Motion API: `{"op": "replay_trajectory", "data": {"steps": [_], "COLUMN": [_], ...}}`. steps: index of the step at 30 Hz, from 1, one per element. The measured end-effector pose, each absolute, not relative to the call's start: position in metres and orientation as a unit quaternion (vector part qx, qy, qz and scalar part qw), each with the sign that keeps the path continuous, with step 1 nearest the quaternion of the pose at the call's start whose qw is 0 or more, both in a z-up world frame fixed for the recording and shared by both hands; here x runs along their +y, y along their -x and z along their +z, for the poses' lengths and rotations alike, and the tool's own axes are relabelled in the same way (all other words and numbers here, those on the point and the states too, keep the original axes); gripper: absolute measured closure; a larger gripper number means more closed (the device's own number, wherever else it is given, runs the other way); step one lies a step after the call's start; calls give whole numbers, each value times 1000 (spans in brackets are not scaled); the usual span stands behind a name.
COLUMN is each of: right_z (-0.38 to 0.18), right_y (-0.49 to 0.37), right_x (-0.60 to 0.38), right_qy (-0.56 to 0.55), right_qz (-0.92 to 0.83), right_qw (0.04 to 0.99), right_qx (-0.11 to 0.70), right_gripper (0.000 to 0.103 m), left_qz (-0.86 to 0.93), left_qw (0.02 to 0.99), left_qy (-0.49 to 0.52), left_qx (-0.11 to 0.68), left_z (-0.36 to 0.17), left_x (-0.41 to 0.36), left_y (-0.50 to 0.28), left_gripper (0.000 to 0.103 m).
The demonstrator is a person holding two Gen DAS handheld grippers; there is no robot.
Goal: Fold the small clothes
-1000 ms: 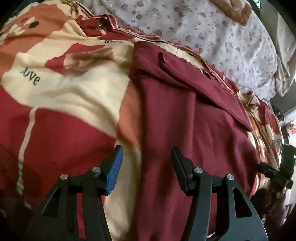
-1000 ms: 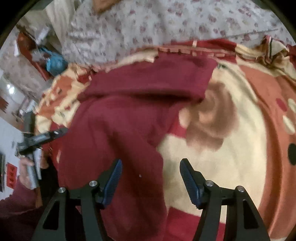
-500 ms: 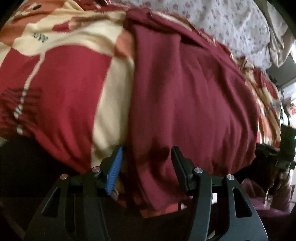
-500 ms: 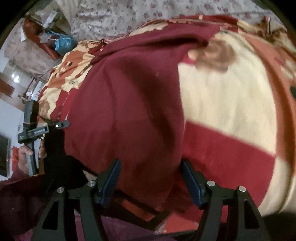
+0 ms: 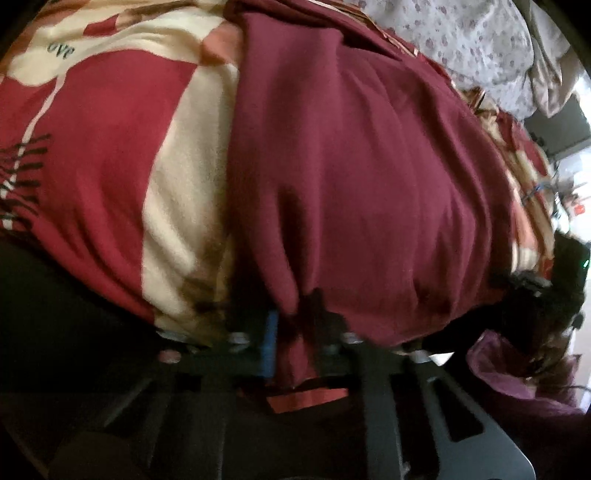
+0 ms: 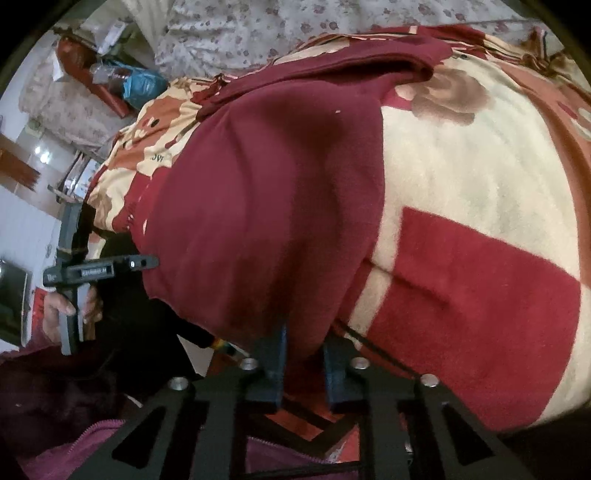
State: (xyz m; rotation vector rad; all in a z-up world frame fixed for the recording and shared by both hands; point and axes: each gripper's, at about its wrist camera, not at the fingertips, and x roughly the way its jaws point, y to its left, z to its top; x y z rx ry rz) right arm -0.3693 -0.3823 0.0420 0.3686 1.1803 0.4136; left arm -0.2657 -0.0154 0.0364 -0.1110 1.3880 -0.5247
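A dark maroon garment (image 5: 369,166) lies spread flat on a red and cream blanket (image 5: 103,147), its near hem hanging over the bed's edge. My left gripper (image 5: 293,314) is closing its jaws on the left part of that hem, with cloth pinched between the pads. In the right wrist view the same garment (image 6: 266,184) fills the left half. There my right gripper (image 6: 304,339) is closing its jaws on the hem's right corner, cloth bunched between them. The left gripper (image 6: 99,269) shows at the garment's other corner, held by a hand (image 6: 59,310).
A floral quilt (image 5: 480,37) is piled along the far side of the bed, also visible as the quilt (image 6: 295,29) in the right view. A blue bag (image 6: 144,83) and room clutter lie beyond the bed's left end. The blanket (image 6: 480,277) spreads right of the garment.
Both grippers came back to the near edge of the bed and dropped to the garment's hem. Their jaws went from wide apart to pinched on the cloth.
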Motion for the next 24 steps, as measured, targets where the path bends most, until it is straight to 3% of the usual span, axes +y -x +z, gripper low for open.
{"op": "replay_trajectory", "data": {"steps": [8,15,24], "right_z": [68,59,133], "right_y": [401,399,358], "right_x": [-368,-359,-410], "right_qy": [-162,-164,-250], "right_qz": [252,259,268], "right_qw": [773,768,823], "right_qx": [559,562,433], "right_gripper": [94,94,94], "left_qz": [-262,-259,-304], "left_qw": [770,765,799], "left_qy": [48,60,122], "left_qx": [579,586,504], "left_z": [87,79,144], "left_x": [11,8,5], "left_y": [285,279,224], "left_gripper": [95,95,95]}}
